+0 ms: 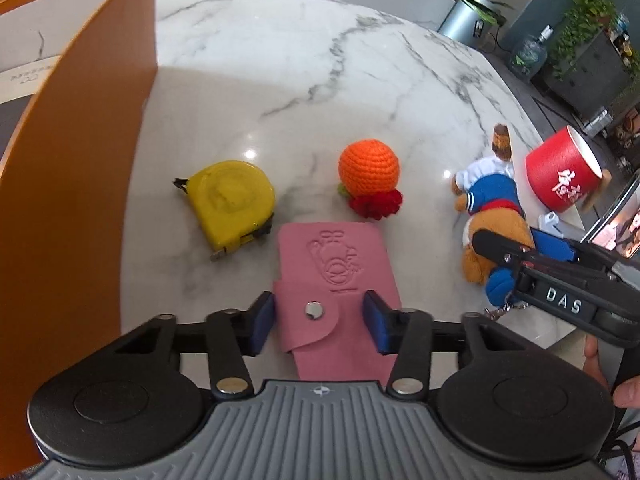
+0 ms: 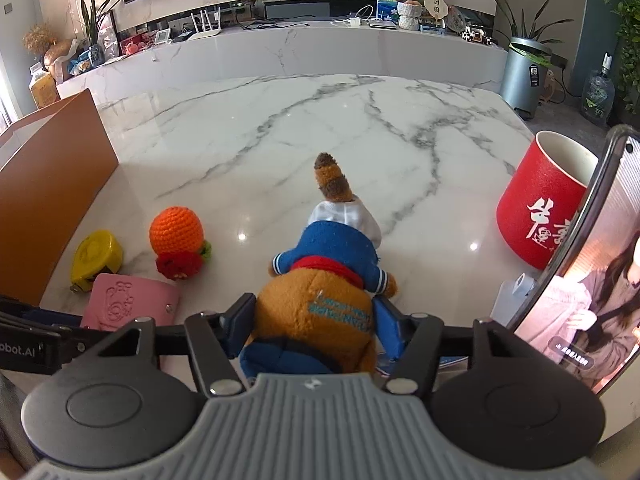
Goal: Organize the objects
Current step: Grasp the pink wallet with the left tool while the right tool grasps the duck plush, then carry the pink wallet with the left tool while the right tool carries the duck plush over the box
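Two handheld grippers are working side by side over a marble table [image 2: 304, 128]. The left gripper [image 1: 319, 322] is straddling a pink snap pouch [image 1: 334, 276] lying flat at 6 o'clock in its view; its blue pads are sitting against the pouch's two long edges, apparently pinching it, probably so the thin case can be lifted edge-on. The right gripper [image 2: 316, 328] is bracketing a plush bear [image 2: 320, 304] lying face down at 6 o'clock in its own view; the left pad is touching the fur and the right pad is resting by the blue sleeve, though whether they are squeezing cannot be told. A yellow tape measure [image 1: 230, 202] is lying at 10 o'clock from the pouch, a crocheted orange [image 1: 370, 176] at 12 o'clock. An orange box [image 1: 76, 184] is standing at 9 o'clock and a tipped red cylinder [image 2: 544, 216] at 2 o'clock of the bear, likely the destinations for sorting.
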Motion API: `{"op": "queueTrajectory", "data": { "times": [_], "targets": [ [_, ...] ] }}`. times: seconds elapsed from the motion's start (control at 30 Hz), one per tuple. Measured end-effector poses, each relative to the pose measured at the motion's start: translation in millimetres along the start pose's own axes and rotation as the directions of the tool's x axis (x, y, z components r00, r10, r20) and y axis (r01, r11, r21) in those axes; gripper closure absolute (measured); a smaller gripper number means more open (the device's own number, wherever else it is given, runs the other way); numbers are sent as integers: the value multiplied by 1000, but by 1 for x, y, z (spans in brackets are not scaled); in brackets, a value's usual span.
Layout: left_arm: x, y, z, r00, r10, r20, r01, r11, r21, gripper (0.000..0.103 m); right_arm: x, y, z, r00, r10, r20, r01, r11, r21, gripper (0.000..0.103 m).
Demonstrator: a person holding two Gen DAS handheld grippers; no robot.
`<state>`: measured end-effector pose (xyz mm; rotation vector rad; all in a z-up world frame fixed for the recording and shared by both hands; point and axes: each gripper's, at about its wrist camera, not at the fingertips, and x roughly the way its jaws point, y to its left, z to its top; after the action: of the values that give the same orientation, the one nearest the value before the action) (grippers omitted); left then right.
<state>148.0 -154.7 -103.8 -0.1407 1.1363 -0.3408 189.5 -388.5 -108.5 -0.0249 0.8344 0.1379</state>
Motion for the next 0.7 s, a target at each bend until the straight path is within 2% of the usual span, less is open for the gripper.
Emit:
{"op": "queueTrajectory", "data": {
  "times": [0.03,0.17,0.4,0.7],
  "targets": [
    [-3,1,1,1000,-4,15,4,1000,2,64,-1,2,0,1000,-3,1,3,1000,-8,41],
    [-9,-5,1,999,4,40,-5,1000,27,65,-7,9,-1,1000,19,10,-19,1000,-23,42],
    [-33,-16,-3,992,9,128,-19,997,79,65,-30,28,1,992,121,43,-120,992,-32,42],
    [-98,-11,0,971,-37,237,10,994,113,65,-70,43,5,971,218,99,-219,976,5,42]
  ]
}}
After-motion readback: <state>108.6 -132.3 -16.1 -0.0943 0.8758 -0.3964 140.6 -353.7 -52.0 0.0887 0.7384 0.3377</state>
